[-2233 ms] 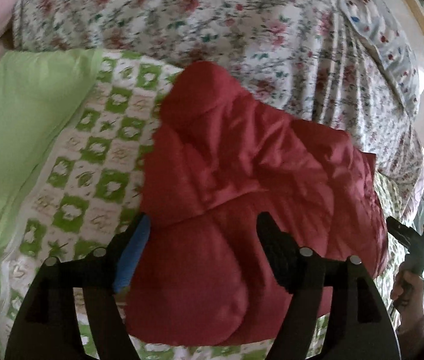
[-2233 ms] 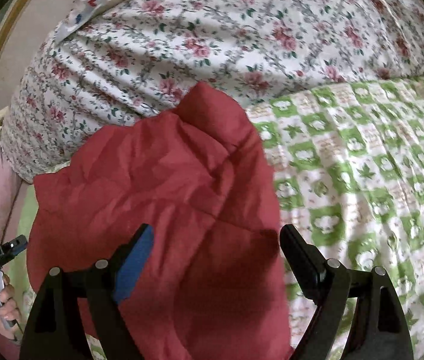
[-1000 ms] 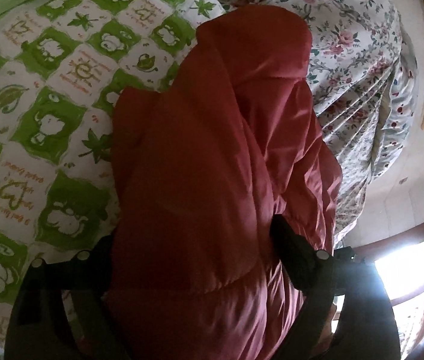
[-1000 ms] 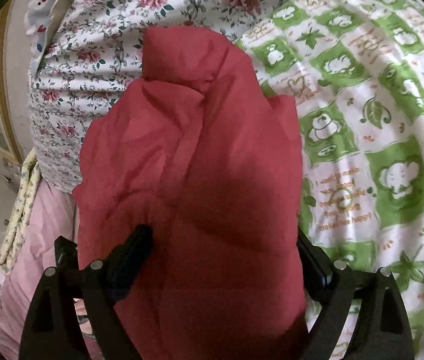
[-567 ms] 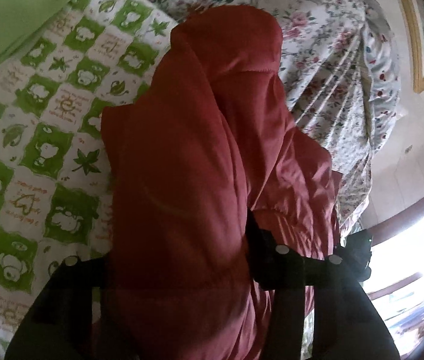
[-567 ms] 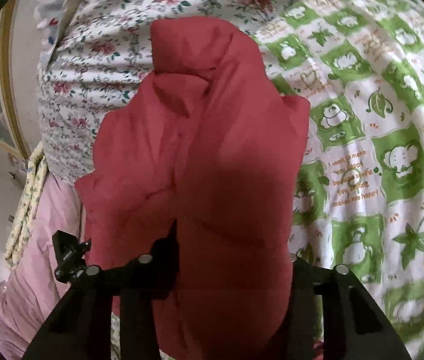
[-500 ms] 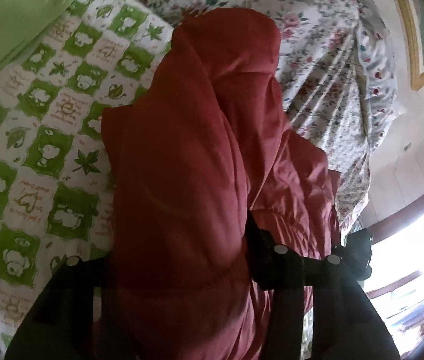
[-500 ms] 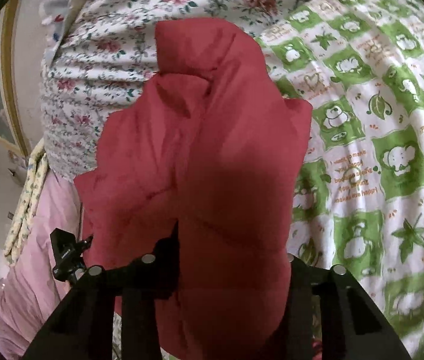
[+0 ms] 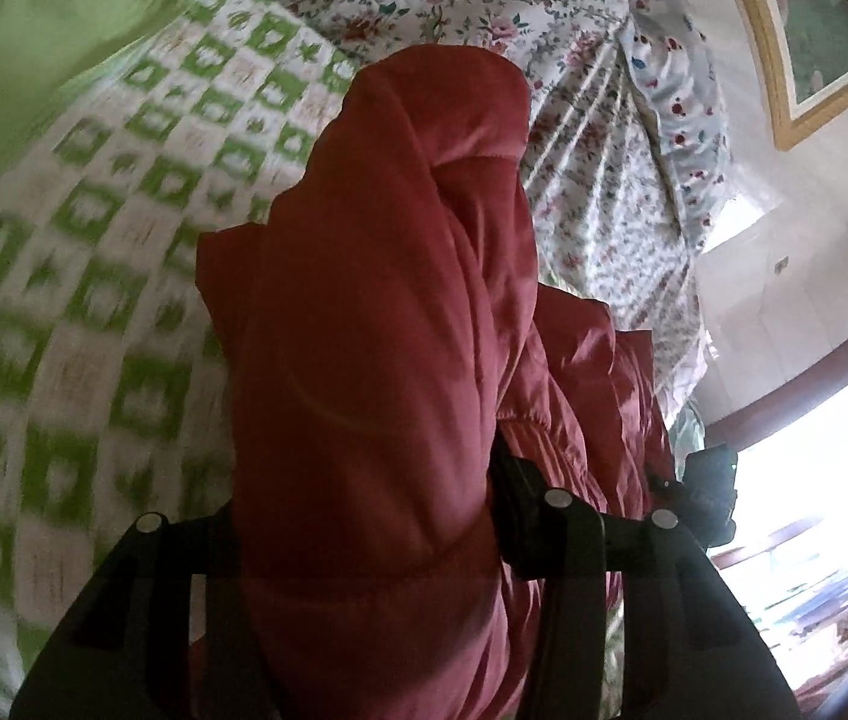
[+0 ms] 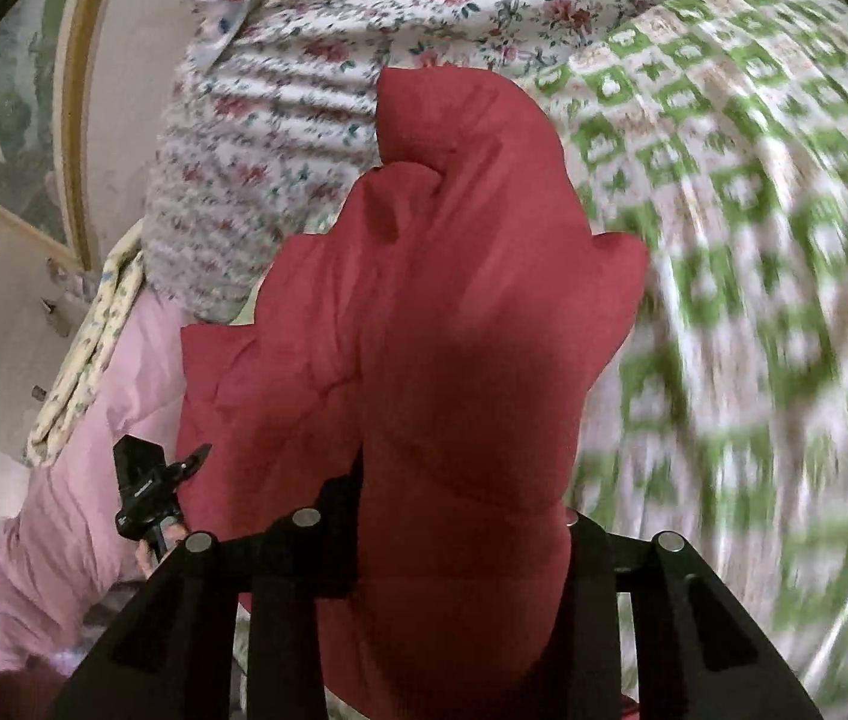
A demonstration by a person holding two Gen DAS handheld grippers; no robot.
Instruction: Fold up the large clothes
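Left hand-held gripper [image 9: 363, 516]: I am pinching a thick fold of the red padded jacket [image 9: 375, 312] here, jaws pressed into it on both sides.
Right hand-held gripper [image 10: 460, 516]: I am clamping the same jacket's other near corner, and the jaws are closing a touch more on the padding.
Jacket: it is hanging forward from my two grips, its far end drooping over the green-checked bedspread [image 9: 93, 300].
Doing it well: I am judging that both corners should be travelling level and together, so the near edge is laying over the far part squarely, without sagging between grips.
Further back: a floral quilt [image 9: 592, 192] is lying bunched behind.
Count: I am seeing one jacket, two grippers, one bedspread, one quilt.
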